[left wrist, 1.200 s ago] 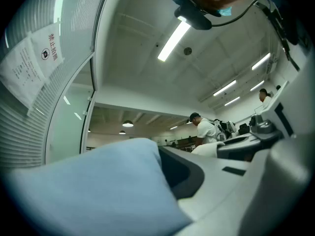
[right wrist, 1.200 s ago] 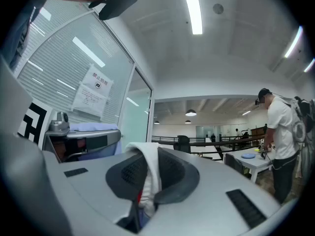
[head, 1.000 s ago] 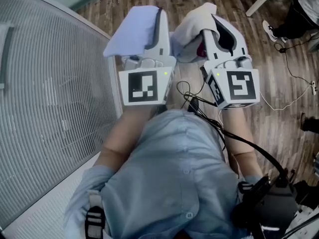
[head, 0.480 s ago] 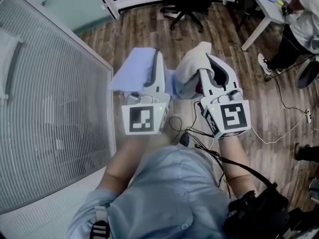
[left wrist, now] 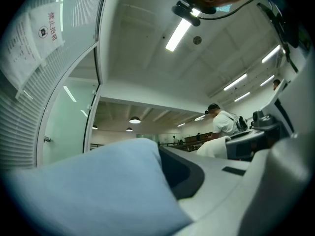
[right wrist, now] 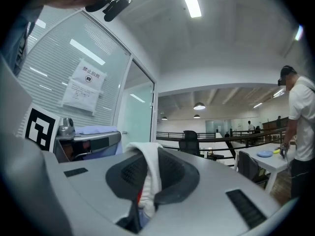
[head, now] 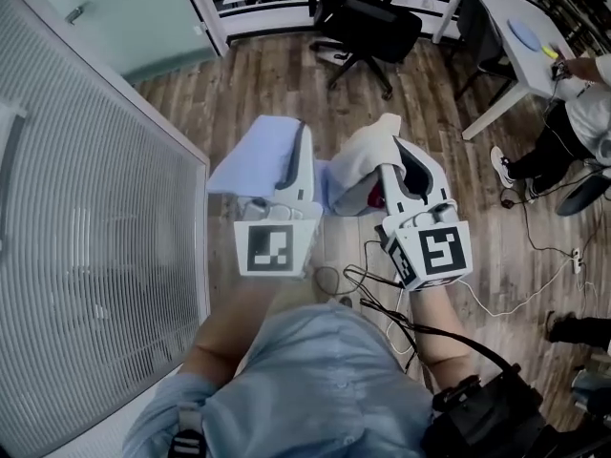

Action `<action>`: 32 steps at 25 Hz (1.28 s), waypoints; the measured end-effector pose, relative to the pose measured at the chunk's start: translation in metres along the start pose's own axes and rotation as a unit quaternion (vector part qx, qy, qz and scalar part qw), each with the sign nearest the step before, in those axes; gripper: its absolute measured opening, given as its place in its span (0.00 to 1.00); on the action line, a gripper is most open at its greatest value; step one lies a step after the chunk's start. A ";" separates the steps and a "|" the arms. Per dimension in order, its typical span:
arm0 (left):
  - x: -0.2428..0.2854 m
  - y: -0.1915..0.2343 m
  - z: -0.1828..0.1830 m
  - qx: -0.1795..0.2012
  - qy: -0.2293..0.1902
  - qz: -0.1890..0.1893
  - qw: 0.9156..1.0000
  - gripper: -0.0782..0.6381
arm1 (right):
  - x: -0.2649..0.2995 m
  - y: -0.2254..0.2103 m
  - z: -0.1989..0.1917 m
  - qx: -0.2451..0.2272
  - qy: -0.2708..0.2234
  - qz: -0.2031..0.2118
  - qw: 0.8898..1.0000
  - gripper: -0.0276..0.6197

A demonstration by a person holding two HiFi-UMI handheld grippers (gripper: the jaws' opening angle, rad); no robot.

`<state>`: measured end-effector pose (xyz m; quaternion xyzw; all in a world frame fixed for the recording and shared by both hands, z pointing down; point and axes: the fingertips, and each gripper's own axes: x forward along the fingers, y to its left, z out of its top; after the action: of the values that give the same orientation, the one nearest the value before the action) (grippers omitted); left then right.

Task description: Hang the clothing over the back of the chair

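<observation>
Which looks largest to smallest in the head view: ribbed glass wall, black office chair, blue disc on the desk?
1. ribbed glass wall, though its nearness to the camera adds to this
2. black office chair
3. blue disc

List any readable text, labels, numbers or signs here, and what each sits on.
"禁止拍照": heading of the paper notice on the striped glass wall; it also shows in the right gripper view.
Smaller print under that heading: too small to read.
Left marker cube and right marker cube: black-and-white square patterns only, no words.
</observation>
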<state>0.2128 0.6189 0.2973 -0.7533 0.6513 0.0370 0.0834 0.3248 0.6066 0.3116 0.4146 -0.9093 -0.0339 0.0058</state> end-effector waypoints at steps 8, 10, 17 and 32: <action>0.101 0.099 -0.009 -0.011 0.004 -0.014 1.000 0.14 | 0.146 -0.022 0.020 0.007 -0.008 -0.021 1.000 0.09; 0.121 0.118 -0.016 -0.010 -0.001 -0.019 1.000 0.14 | 0.172 -0.025 0.029 0.007 -0.009 -0.017 1.000 0.09; 0.185 0.158 -0.014 -0.015 -0.012 -0.014 1.000 0.14 | 0.246 -0.046 0.022 -0.002 -0.004 -0.009 1.000 0.09; 0.404 0.207 -0.072 0.016 -0.005 0.006 1.000 0.14 | 0.427 -0.173 -0.001 -0.008 -0.006 0.013 1.000 0.09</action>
<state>0.0650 0.1837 0.2851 -0.7480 0.6555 0.0308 0.0990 0.1753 0.1709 0.2938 0.4021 -0.9146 -0.0435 0.0043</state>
